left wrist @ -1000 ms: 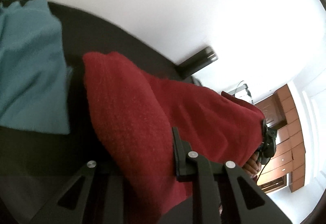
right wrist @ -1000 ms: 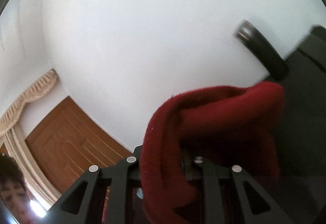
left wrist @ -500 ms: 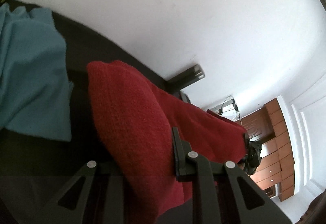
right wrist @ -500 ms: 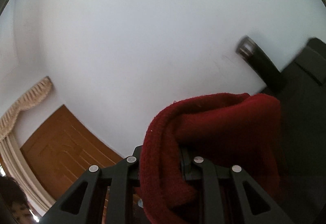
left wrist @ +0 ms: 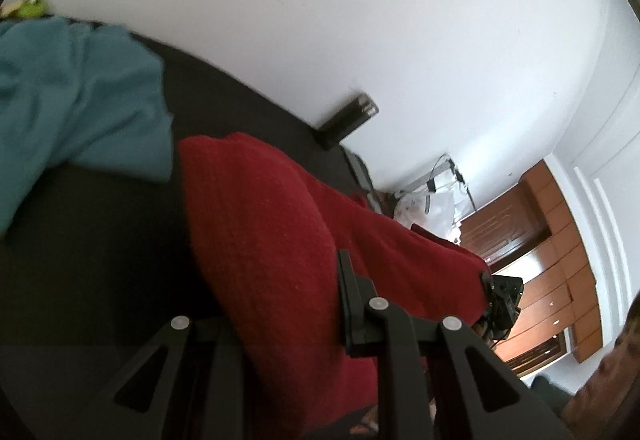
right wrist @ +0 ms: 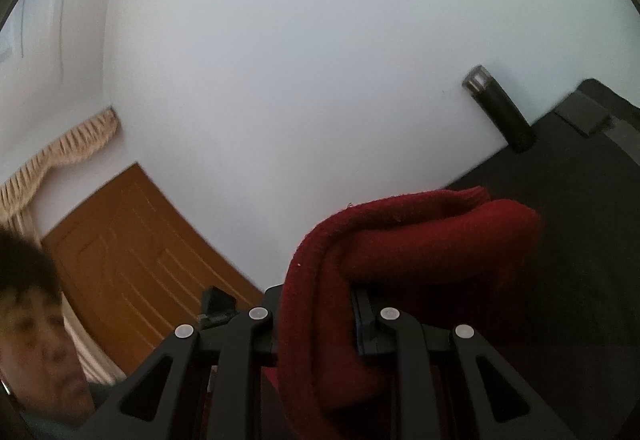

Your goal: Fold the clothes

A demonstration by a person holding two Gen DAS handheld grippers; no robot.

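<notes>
- Between the left gripper's point(left wrist: 280, 324) black fingers sits a thick fold of the red knitted garment point(left wrist: 276, 240) — jaws nearly closed, clamped on it.
- Between the right gripper's point(right wrist: 316, 324) fingers, another bunch of that knit point(right wrist: 420, 252) is pinched the same way.
- The garment spans the two grippers over a black tabletop point(left wrist: 92, 240).
- A teal cloth point(left wrist: 76, 100) lies beyond, near a white wall point(left wrist: 360, 20) — beside a black cylinder point(right wrist: 500, 108).

No text, label, brand, number or sign can be read in either wrist view. The red knitted garment point(left wrist: 280, 240), the teal cloth point(left wrist: 80, 100) and the dark cylinder point(right wrist: 500, 108) against the white wall show only plain surfaces, and the wooden door point(right wrist: 132, 240) bears only moulded panels.
</notes>
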